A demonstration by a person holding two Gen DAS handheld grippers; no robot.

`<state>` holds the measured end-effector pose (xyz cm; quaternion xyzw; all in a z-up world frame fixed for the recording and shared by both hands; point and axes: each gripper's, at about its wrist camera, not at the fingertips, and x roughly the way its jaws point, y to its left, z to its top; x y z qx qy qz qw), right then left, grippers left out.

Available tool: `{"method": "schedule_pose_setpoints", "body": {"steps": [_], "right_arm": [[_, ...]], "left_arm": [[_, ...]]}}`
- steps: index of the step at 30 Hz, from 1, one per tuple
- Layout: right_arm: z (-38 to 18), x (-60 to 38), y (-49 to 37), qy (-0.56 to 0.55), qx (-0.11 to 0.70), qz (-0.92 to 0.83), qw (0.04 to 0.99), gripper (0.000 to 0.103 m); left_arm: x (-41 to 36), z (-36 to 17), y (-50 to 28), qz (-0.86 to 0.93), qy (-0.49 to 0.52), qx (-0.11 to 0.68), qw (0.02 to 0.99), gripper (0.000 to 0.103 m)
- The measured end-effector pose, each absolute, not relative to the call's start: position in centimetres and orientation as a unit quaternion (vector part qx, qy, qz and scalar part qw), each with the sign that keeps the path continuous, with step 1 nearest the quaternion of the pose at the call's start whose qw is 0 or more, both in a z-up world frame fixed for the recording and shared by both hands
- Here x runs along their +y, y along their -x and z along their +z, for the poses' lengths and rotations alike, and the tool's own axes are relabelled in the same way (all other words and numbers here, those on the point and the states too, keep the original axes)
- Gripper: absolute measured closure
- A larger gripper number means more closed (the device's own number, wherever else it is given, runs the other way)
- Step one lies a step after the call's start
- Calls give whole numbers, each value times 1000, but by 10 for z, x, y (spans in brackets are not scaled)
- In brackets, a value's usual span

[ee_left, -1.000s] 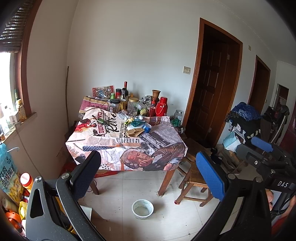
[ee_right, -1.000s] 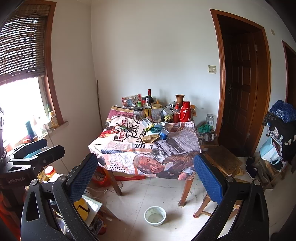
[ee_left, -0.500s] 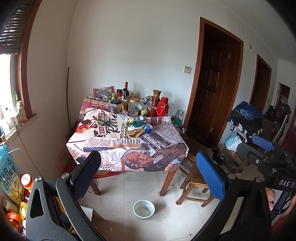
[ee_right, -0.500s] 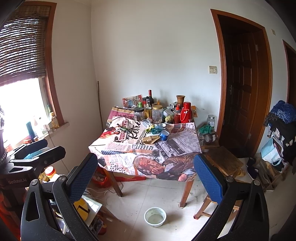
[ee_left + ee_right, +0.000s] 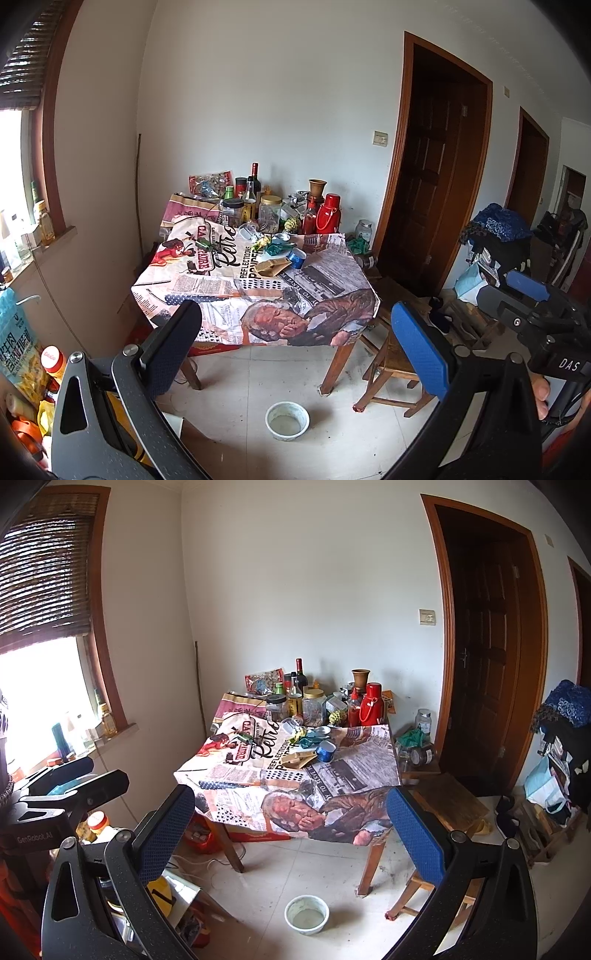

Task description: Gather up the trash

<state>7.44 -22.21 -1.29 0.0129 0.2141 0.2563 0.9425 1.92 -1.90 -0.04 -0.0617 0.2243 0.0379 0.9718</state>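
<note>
Zero collected so far: left gripper (image 5: 295, 343) & right gripper (image 5: 290, 823) both spread, empty, well back from bench (image 5: 332, 295). Trash (wrappers (image 5: 273, 247), brown pkt (image 5: 271, 267)) mid-bench, all left.

Readable text, not much of it
"Retro" and "REFLECTIONS" printed on the tablecloth (image 5: 221, 280); "DAS" on the right gripper (image 5: 532, 295) body, "GenRobot.AI" on the left gripper (image 5: 70, 779) body. Rest too blurry.

I see a red thermos (image 5: 328, 218) among the jars at the table's (image 5: 340, 363) far edge, and a white bowl (image 5: 287, 420), perhaps holding water, on the floor.
</note>
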Motion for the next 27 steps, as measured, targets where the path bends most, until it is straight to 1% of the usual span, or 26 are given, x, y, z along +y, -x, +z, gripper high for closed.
{"method": "schedule_pose_setpoints", "body": {"steps": [9,16,23,27], "right_arm": [[-10,-235,-101,-8,206,261,943,0],[-12,-231,-137,-11,210,255,944,0],[-22,-209,-191,-21,215,230,949,0],[-25,-184,-235,-25,225,205,952,0]], "left_arm": [[-35,-1,-46,50,63,219,972,0],[-29,-5,-86,67,71,223,970,0],[4,-14,-153,75,69,213,972,0],[33,-15,-209,67,67,216,972,0]]}}
